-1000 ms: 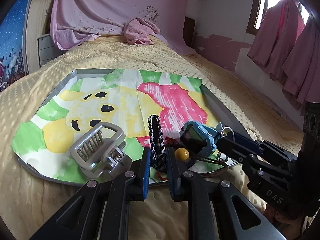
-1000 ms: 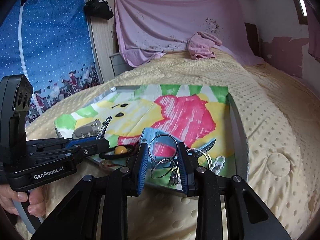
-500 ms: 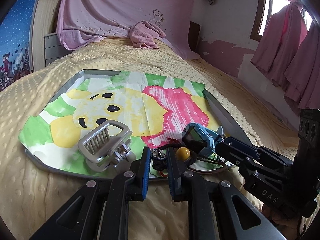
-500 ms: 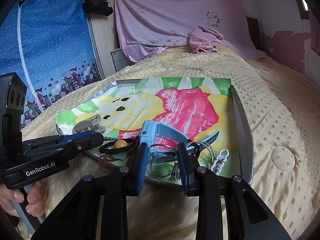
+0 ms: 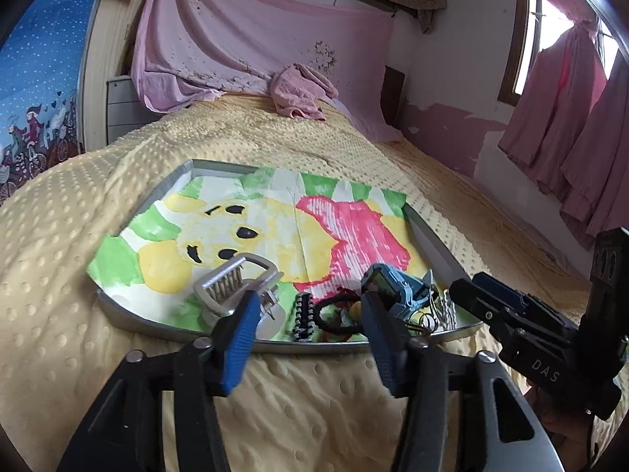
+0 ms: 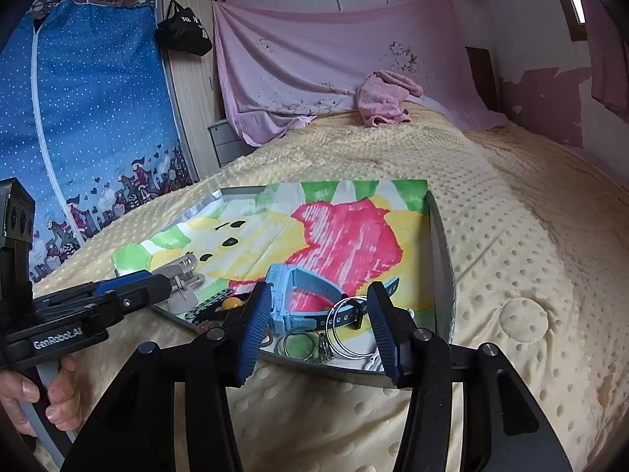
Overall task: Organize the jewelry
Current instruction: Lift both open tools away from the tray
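Jewelry sits heaped at tray (image 5: 165, 328) edge — both grippers, left (image 5: 308, 314) & right (image 6: 320, 316), gape wide w/ nothing held — grabbing the bangles (image 6: 346, 328) could snag the watch (image 6: 298, 299) strap.

Left gripper (image 5: 304, 306) wide apart (holding nothing), braided bracelet (image 5: 302, 316) on tray (image 5: 157, 324)

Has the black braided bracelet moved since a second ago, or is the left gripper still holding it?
Yes. The black braided bracelet has dropped from between the left gripper fingers onto the tray, by its near rim; the jaws now stand open.
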Motion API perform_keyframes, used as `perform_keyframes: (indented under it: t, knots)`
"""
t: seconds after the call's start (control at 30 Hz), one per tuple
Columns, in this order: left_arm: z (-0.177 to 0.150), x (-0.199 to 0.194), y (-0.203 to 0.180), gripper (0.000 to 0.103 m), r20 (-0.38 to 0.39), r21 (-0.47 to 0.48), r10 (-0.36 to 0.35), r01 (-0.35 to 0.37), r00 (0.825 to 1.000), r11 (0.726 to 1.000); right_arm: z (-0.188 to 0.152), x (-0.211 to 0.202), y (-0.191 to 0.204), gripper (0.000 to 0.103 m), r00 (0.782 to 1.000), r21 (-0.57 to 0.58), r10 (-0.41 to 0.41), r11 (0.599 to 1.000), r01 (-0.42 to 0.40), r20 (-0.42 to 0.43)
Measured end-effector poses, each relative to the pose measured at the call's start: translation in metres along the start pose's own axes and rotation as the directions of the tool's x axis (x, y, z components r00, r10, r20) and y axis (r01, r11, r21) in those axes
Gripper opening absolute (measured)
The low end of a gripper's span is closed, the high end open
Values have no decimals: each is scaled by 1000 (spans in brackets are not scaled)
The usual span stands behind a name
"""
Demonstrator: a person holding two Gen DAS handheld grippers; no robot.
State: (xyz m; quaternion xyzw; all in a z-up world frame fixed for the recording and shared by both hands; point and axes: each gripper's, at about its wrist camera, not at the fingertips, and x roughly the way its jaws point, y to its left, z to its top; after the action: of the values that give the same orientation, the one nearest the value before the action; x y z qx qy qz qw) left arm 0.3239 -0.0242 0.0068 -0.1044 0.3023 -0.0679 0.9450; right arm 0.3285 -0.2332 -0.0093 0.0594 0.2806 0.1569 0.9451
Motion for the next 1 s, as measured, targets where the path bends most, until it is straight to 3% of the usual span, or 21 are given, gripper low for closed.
perform_keyframes:
  t: [0.1, 0.27, 0.37, 0.47, 0.7, 1.0]
  knots:
    - [2, -9, 3, 55, 18, -8, 16, -16, 1000, 1000, 1, -4, 3, 54, 1000, 2, 3, 1000, -3, 13]
    - [3, -32, 12, 88, 106, -40, 47, -43, 993, 998, 4, -19, 9, 64, 998, 2, -1, 1000, 1, 62]
    - [4, -45, 16, 94, 144, -59, 57, -49, 988, 997, 6, -34, 12, 68, 994, 2, -16, 1000, 16, 106]
    - [4, -59, 17, 100, 178, -56, 74, -65, 981, 996, 7, -53, 15, 79, 989, 8, -20, 1000, 19, 146]
    - [-7, -92, 13, 103, 253, -42, 101, -94, 962, 995, 7, -99, 25, 96, 972, 11, -39, 999, 37, 234]
    - [-24, -133, 8, 103, 317, -8, 108, -112, 942, 994, -5, -151, 47, 102, 951, -3, -48, 999, 52, 305]
